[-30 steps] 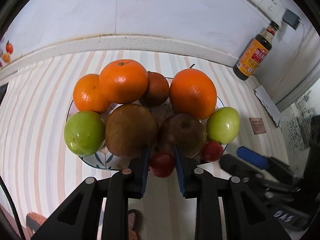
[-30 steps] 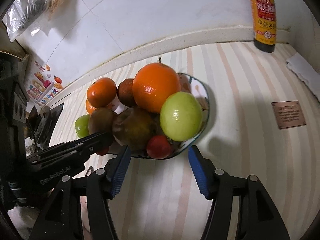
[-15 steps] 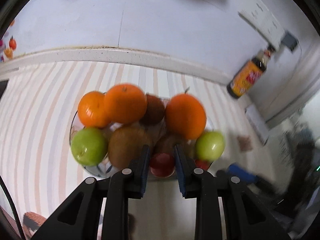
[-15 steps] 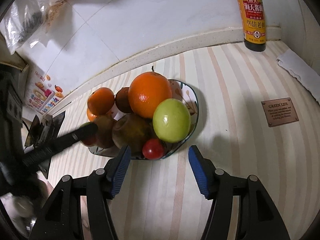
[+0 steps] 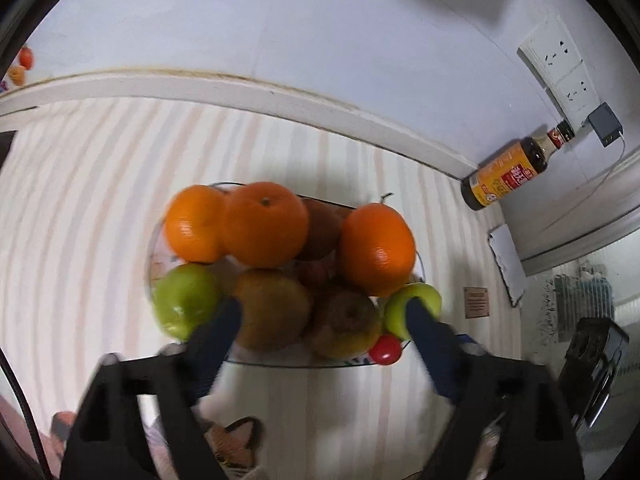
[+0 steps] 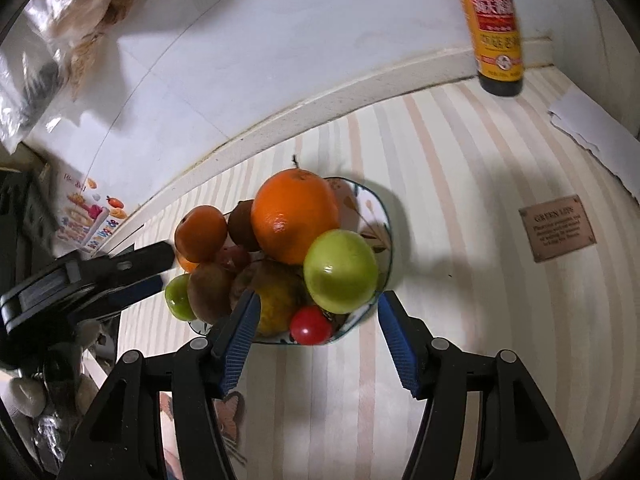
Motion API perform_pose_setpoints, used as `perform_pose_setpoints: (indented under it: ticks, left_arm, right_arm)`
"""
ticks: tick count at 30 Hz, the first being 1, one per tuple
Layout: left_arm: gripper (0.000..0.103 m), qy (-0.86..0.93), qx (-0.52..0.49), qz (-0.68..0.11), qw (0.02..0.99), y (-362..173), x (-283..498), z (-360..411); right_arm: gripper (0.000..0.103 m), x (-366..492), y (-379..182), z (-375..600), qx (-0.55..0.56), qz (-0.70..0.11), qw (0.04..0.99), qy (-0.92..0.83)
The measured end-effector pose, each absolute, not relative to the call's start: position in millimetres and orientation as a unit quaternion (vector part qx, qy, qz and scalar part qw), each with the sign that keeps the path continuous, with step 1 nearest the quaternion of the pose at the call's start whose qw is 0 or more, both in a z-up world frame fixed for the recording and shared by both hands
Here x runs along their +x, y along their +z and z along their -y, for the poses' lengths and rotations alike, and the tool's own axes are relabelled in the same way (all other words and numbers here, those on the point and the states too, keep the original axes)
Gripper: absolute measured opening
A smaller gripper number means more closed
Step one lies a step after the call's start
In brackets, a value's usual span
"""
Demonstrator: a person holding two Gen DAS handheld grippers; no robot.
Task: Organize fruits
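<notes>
1. L gripper (image 5: 320,312): a sec ago its jaws were pinched on a small red fruit at the plate's near edge; now they're opening wide, w/ nothing between the pads. The small red fruit isn't in them anymore. I can't say for sure where it ended up.
2. View's pulled back and up vs before, so I read this as a release done and the L hand backing off.
3. Plate (image 6: 384,216) is piled: oranges (image 5: 376,248), green apples (image 6: 340,272), brown fruit (image 5: 272,312), and a red cherry tomato (image 6: 310,325) at the near rim.
4. R gripper (image 6: 316,320): jaws about half apart and opening a bit more, empty; it hangs over the plate's near rim, the tomato showing in the gap but not pressed.
5. Meaning for task: fruits all on the plate, none loose on the striped cloth (image 6: 460,280) that I can see. Looks near done imo.
</notes>
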State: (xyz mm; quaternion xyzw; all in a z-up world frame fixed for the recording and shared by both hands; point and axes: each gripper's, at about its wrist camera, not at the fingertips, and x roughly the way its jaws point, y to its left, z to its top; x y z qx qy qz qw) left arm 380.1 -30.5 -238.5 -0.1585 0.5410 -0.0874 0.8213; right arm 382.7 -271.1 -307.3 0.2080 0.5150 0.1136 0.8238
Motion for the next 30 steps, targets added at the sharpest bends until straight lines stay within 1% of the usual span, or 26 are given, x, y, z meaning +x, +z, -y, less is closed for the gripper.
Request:
perform_pose_setpoints:
  ticks: [1, 3, 4, 5, 6, 8, 11, 18, 28, 30]
  left_arm:
    - [0.088, -0.076, -0.147, -0.541, 0.825, -233.8, 374.0, 28.0]
    - [0.089, -0.058, -0.125, -0.541, 0.83, -226.6, 363.8, 25.0]
    - [0.095, -0.046, -0.113, -0.54, 0.833, -222.8, 358.0, 22.7]
    - [0.098, -0.037, -0.104, -0.538, 0.836, -219.2, 352.8, 21.5]
    - [0.098, -0.031, -0.096, -0.534, 0.84, -215.5, 348.1, 21.1]
    - [0.098, -0.014, -0.07, -0.526, 0.848, -205.4, 335.2, 20.7]
    - [0.098, -0.001, -0.054, -0.522, 0.851, -192.0, 319.1, 18.5]
    - [0.098, 0.006, -0.036, -0.504, 0.863, -155.8, 277.2, 11.6]
    - [0.098, 0.009, 0.001, -0.44, 0.898, -82.3, 177.1, -0.2]
    - [0.098, 0.008, 0.004, -0.433, 0.901, -72.3, 161.5, -1.2]
  right_arm:
    - [0.071, 381.3, -303.6, 271.9, 0.201, -0.519, 0.824, 0.108]
    - [0.085, 379.2, -296.8, 270.5, 0.18, -0.529, 0.824, 0.096]
    - [0.086, 377.8, -292.1, 268.3, 0.162, -0.537, 0.824, 0.085]
    - [0.088, 375.4, -286.1, 265.6, 0.147, -0.541, 0.824, 0.08]
    - [0.092, 373.1, -279.5, 262.4, 0.133, -0.544, 0.825, 0.077]
    - [0.096, 367.8, -267.3, 257.1, 0.11, -0.543, 0.829, 0.069]
    - [0.096, 356.5, -242.5, 247.8, 0.078, -0.535, 0.839, 0.064]
    - [0.097, 317.6, -186.0, 238.6, 0.07, -0.512, 0.854, 0.055]
    - [0.097, 205.9, -97.4, 219.4, 0.072, -0.459, 0.885, 0.04]
    - [0.098, 183.1, -82.6, 215.3, 0.071, -0.448, 0.891, 0.039]
